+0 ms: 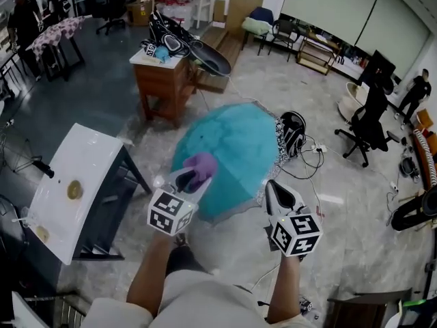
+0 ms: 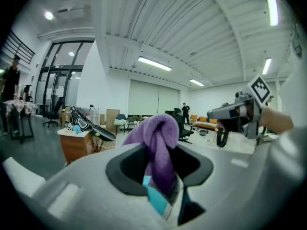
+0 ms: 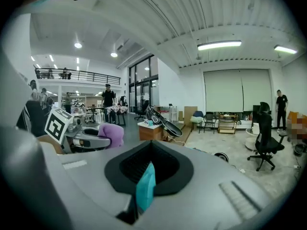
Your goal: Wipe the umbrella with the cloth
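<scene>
An open teal umbrella [image 1: 235, 145] rests on the floor in front of me in the head view. My left gripper [image 1: 193, 178] is shut on a purple cloth [image 1: 200, 164], held over the canopy's near left part. In the left gripper view the cloth [image 2: 160, 143] bulges up from between the jaws, with a sliver of teal fabric [image 2: 154, 199] below it. My right gripper [image 1: 276, 191] is at the canopy's near right rim. In the right gripper view, its jaws pinch a fold of the teal umbrella fabric [image 3: 145, 188]. The cloth [image 3: 111, 134] shows to the left there.
A wooden table [image 1: 164, 80] loaded with dark bags stands beyond the umbrella. A white tabletop [image 1: 75, 176] slopes at my left. A black bag [image 1: 295, 132] and cables lie by the umbrella's right edge. A black office chair [image 1: 365, 125] stands at the right.
</scene>
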